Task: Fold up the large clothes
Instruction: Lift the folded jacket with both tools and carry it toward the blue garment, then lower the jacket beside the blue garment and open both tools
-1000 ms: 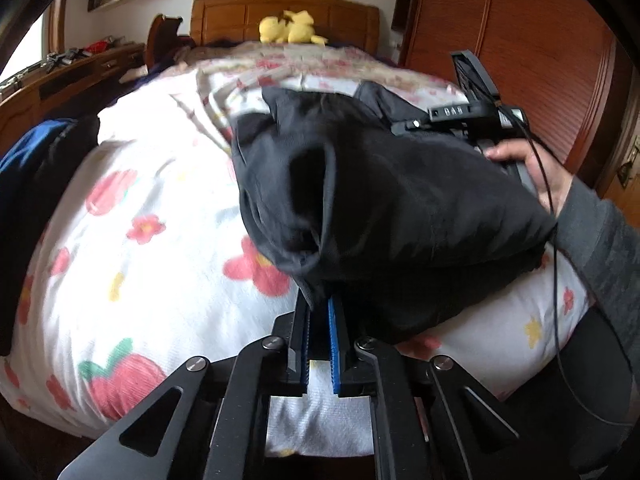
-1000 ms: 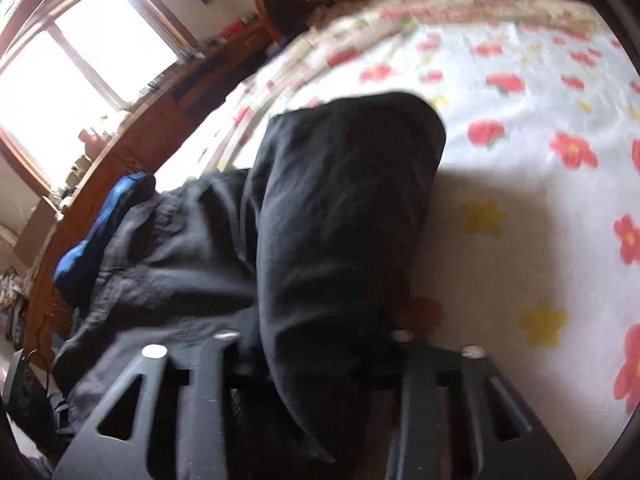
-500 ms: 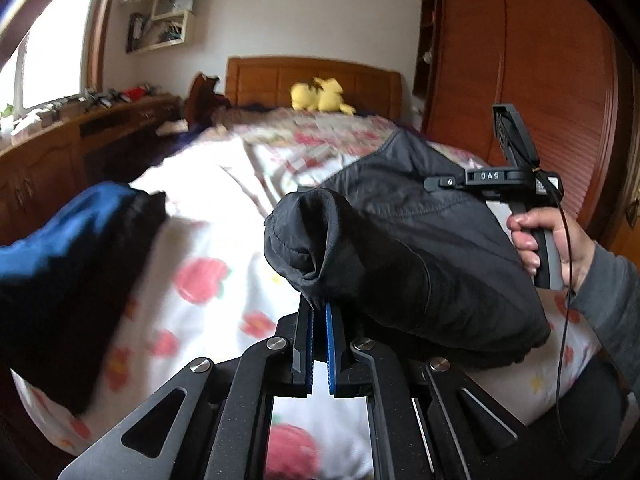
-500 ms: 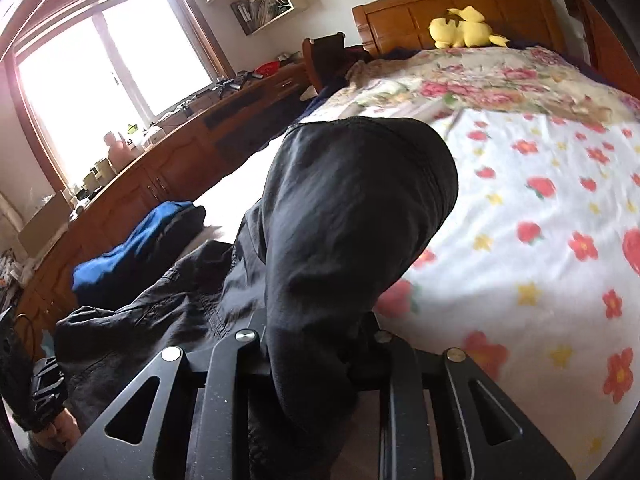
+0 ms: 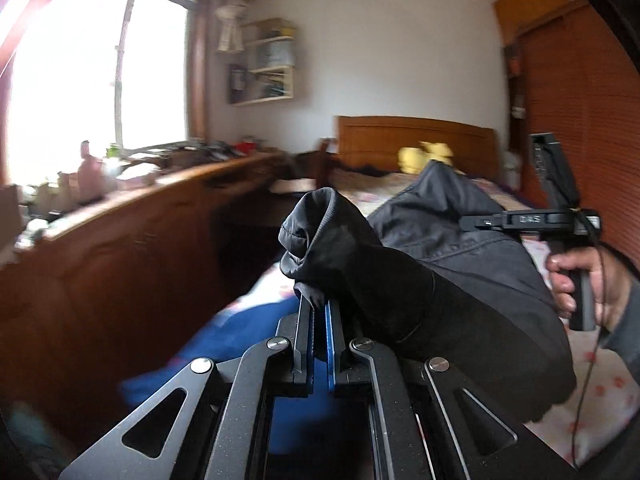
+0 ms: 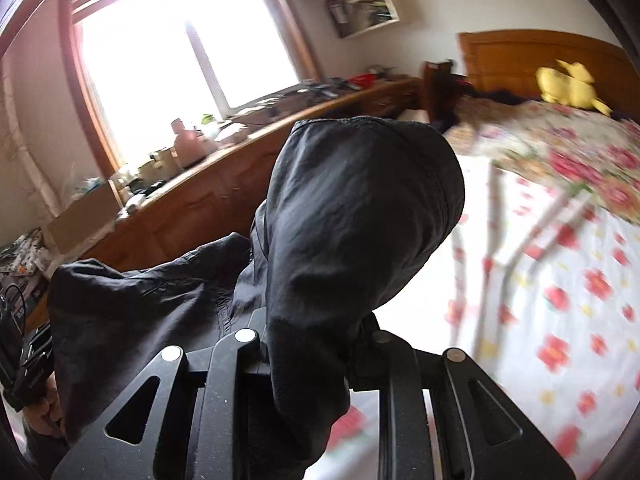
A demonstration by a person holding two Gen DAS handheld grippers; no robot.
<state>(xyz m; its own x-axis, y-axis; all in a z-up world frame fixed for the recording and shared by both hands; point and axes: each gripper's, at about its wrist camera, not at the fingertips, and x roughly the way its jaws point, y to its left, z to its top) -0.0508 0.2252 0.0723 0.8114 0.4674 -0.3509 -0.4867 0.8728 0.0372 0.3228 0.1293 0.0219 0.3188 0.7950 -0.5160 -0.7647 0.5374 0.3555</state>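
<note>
The only lettering that can be read is "DAS", in pale capitals on the black body of the right gripper, seen from the left wrist view just above the hand that grips its handle. The right wrist view shows no legible text; items on the wall shelf are too blurred to read.

left side: long wooden cabinet, top cluttered, blocks passage.
right side: bed surface bare, open.
ahead: headboard, yellow plush toy.
</note>
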